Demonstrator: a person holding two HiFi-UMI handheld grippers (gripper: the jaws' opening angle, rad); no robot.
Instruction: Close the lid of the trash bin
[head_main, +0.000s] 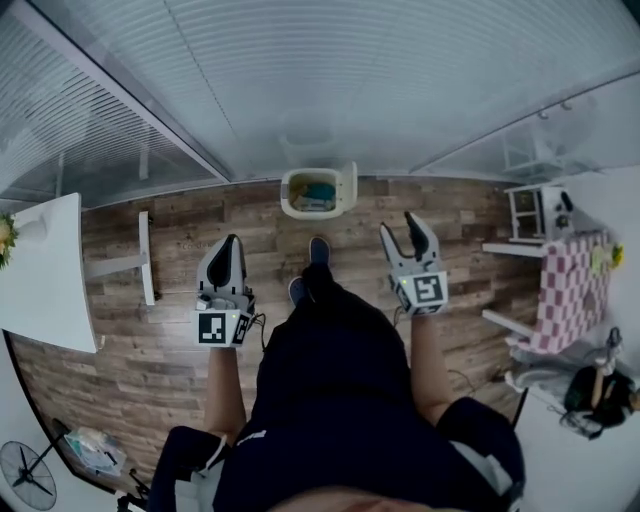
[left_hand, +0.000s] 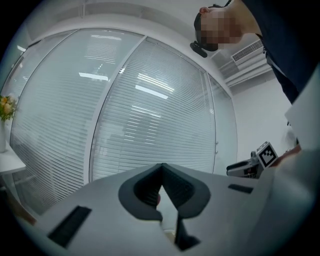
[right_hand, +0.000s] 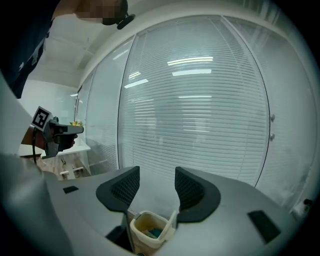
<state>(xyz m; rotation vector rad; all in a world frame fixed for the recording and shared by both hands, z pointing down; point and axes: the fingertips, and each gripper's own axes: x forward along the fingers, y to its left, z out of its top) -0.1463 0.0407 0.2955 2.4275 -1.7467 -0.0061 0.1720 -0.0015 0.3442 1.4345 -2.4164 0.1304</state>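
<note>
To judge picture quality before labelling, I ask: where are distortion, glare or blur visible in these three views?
Head view: strong fisheye bends the brown wooden plank floor; the cream plastic trash bin, lid up, looks soft. Left gripper view: ceiling-light reflections glare on the white window blinds; corners are black. Right gripper view: same glare, curved frames, dark corners.

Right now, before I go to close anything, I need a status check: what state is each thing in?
Trash bin: upright on the floor, something teal inside.
Lid: open, standing up at the bin's right side.
Left gripper: shut, holding nothing.
Right gripper: open, holding nothing.
</note>
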